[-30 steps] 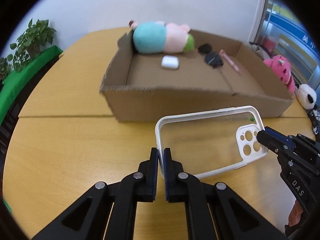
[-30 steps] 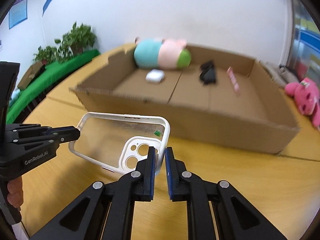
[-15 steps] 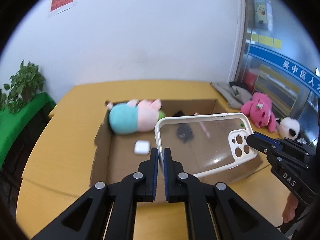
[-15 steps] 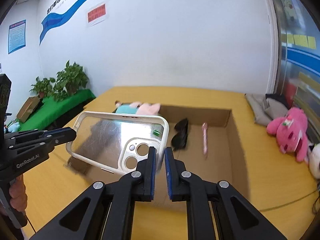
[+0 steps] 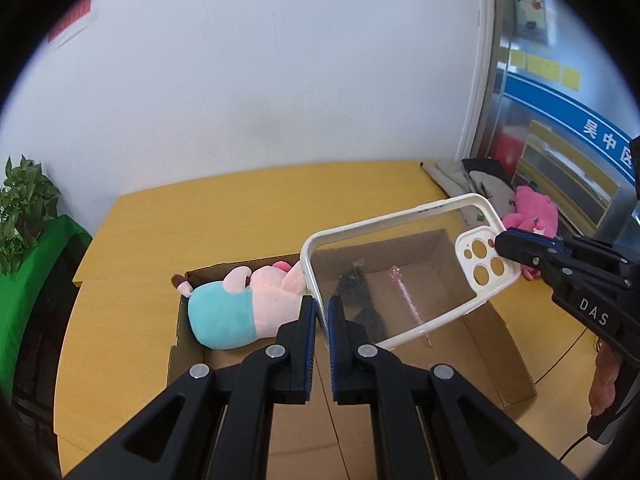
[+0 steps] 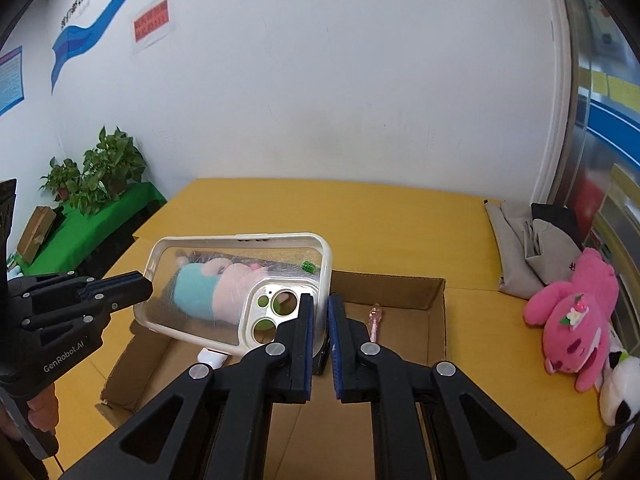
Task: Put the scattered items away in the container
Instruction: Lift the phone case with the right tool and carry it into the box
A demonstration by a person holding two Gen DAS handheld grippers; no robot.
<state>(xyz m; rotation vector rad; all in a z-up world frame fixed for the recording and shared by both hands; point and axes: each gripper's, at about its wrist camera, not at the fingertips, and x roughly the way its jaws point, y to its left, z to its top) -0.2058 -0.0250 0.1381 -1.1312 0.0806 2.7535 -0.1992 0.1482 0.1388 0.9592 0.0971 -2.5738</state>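
A clear phone case with a white rim [image 5: 404, 268] hangs in the air above the open cardboard box [image 5: 516, 364]. My left gripper [image 5: 322, 312] is shut on its plain end and my right gripper [image 6: 318, 312] is shut on its camera end [image 6: 272, 312]. The right gripper also shows in the left wrist view [image 5: 505, 246], and the left one in the right wrist view [image 6: 142, 284]. Inside the box lie a teal and pink plush [image 5: 240, 308], a black item [image 5: 356, 292], a pink pen [image 5: 408, 296] and a white earbud case [image 6: 212, 357].
The box sits on a yellow wooden table [image 6: 360, 220]. A pink plush [image 6: 576, 316], a panda plush [image 6: 620, 388] and grey folded cloth [image 6: 520, 240] lie at the table's right side. Potted plants [image 6: 100, 172] stand at the left.
Both grippers have lifted the phone case from just above the table in front of the box to a spot high over the box. Both grips stayed shut.
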